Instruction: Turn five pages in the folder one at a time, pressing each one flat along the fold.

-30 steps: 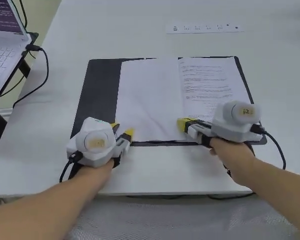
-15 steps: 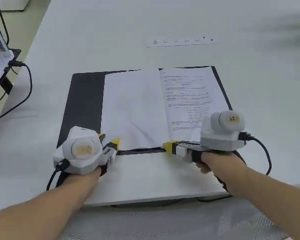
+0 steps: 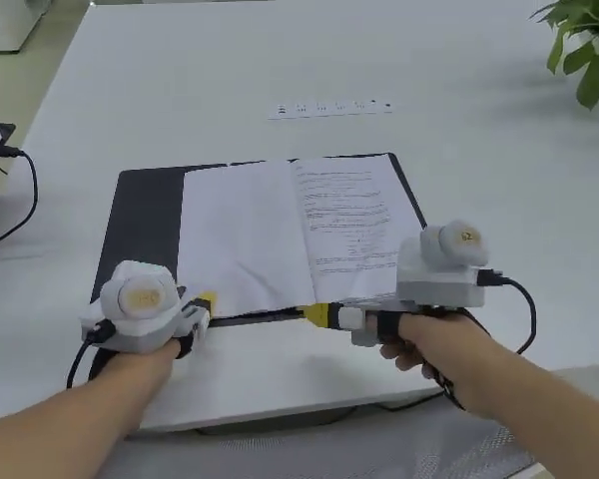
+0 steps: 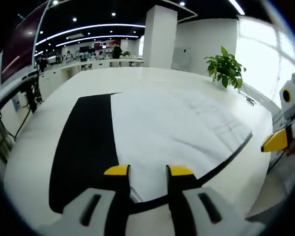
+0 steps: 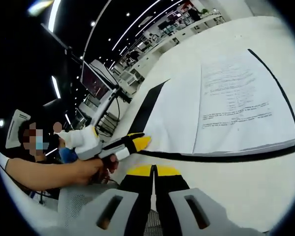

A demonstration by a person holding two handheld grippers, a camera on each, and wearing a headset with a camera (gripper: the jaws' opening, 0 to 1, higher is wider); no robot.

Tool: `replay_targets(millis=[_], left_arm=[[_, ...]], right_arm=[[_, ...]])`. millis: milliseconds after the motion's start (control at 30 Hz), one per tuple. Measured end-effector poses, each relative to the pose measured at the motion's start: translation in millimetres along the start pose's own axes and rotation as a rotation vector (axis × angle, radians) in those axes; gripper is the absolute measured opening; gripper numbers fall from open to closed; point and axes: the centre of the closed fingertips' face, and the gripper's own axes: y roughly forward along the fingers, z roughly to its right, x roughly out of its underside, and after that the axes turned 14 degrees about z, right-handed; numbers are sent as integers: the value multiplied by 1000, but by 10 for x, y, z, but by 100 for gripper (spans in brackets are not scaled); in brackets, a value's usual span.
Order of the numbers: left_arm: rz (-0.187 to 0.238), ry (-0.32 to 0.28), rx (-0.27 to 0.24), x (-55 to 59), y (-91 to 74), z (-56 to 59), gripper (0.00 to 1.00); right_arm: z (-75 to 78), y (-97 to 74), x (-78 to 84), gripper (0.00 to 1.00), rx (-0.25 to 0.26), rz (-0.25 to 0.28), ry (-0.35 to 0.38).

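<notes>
Both grippers sit by the near edge of the open folder (image 3: 145,225) on the white worktop (image 3: 479,150). Left gripper (image 4: 149,170): jaws parted, gripping nothing, blank page (image 4: 157,132) just ahead. Right gripper (image 5: 154,170): jaws pressed together, empty, printed page (image 5: 241,108) lying ahead of their tips.

Head view: high above the near edge of the table (image 3: 280,60), facing forward and down. The open folder (image 3: 270,239) sits mid-frame, fairly near.

Left gripper view: low and close at the folder's near left corner, facing across the pages. The right gripper (image 4: 275,141) is at the frame's right edge.

Right gripper view: low, off the near edge, facing along it. The left gripper (image 5: 137,142) is at lower left.

All three views share the folder's near edge.
</notes>
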Motion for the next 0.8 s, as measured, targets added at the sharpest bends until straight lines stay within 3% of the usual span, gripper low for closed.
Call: replay_targets(millis=[67, 133, 267, 333, 367, 433, 633, 800], left_arm=[[-30, -26, -2, -32, -30, 22, 32], [-8, -30, 7, -138, -70, 69, 28], [41, -52, 47, -357, -176, 242, 28], [42, -59, 59, -411, -228, 304, 27], [41, -61, 66, -439, -262, 338, 27], [29, -77, 72, -467, -321, 385, 27], [15, -109, 66, -581, -532, 443, 34], [30, -110, 46, -721, -683, 424, 42]], right_arm=[[-8, -67, -69, 0, 18, 22, 13], [-22, -131, -197, 0, 35, 77, 18], [-37, -270, -418, 0, 50, 135, 5], [-29, -322, -491, 0, 60, 144, -15], [-108, -371, -530, 0, 68, 157, -32], [-55, -402, -653, 0, 75, 191, -55], [67, -625, -861, 0, 157, 218, -174], [128, -735, -964, 15, 190, 234, -197]])
